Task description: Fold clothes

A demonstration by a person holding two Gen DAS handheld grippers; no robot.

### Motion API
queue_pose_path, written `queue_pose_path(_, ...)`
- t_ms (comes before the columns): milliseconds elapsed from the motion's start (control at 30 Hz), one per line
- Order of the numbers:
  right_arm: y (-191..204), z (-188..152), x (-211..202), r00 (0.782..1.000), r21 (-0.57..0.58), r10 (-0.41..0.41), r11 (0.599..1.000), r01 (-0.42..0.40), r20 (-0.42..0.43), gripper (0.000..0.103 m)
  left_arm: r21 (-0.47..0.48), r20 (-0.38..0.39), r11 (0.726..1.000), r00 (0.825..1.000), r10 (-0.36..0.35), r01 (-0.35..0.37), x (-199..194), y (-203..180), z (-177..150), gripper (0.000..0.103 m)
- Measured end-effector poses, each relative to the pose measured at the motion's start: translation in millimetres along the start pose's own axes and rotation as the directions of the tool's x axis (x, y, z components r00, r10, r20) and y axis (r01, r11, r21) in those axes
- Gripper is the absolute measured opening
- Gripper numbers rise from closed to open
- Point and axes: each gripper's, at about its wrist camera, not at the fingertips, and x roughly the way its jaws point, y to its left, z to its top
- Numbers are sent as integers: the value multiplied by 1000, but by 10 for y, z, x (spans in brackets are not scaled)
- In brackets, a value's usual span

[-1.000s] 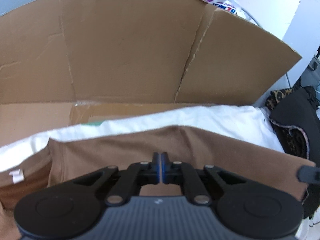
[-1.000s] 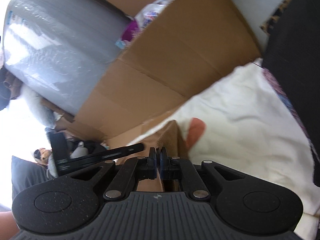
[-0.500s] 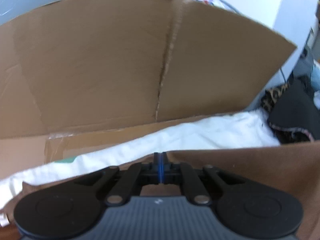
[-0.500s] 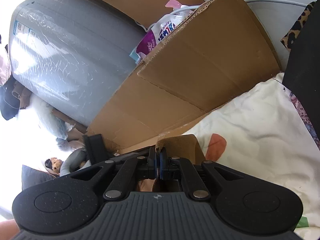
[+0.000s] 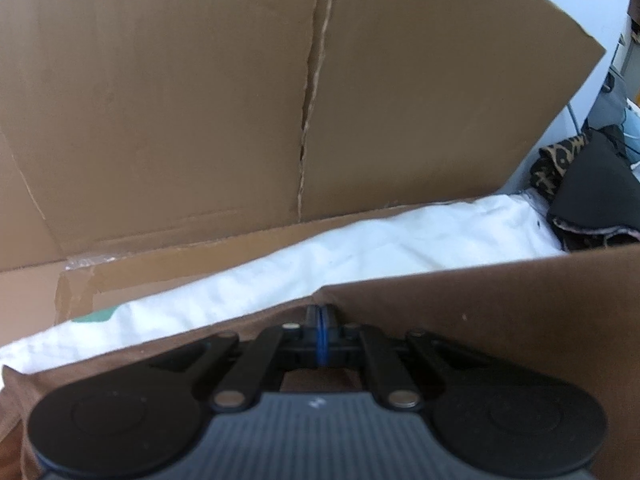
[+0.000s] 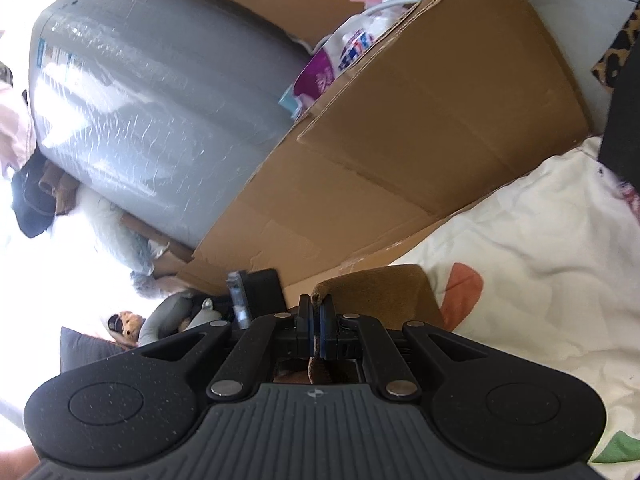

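Observation:
A brown garment [image 5: 500, 320] stretches across the lower part of the left wrist view, its top edge pulled taut. My left gripper [image 5: 321, 316] is shut on that edge, the cloth pinched between the pads. In the right wrist view my right gripper [image 6: 319, 304] is shut on another corner of the brown garment [image 6: 384, 288], which folds over just past the pads. Beyond the garment lies a white sheet [image 5: 360, 248] with coloured leaf prints [image 6: 462, 292]. The left gripper's black body [image 6: 260, 284] shows past the right fingers.
A large flattened cardboard box [image 5: 240, 100] stands behind the sheet. Dark and leopard-print clothes [image 5: 588, 196] lie piled at the right. A grey plastic-wrapped bulk [image 6: 152, 100], a purple-and-white package [image 6: 332, 64] and a stuffed toy [image 6: 128, 322] sit beyond the cardboard.
The left gripper has sunk and shifted with the garment edge, so the brown cloth now fills more of the lower right. The right view has swung, with the garment corner standing higher past the pads.

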Motion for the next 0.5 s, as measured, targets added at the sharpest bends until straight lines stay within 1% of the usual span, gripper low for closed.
queue_pose_path(167, 76, -78, 109, 999, -23, 17, 1000, -18, -35, 0, -25, -4, 1000, 1000, -10, 10, 90, 72, -18, 3)
queue_pose_path(300, 153, -132, 208, 998, -45, 24, 999, -26, -57, 0, -105, -16, 993, 998, -55, 53, 104, 206, -25, 3)
queue_pose_path(500, 247, -205, 339, 996, -80, 21, 996, -28, -83, 0, -161, -33, 985, 997, -68, 62, -142, 414, -42, 3)
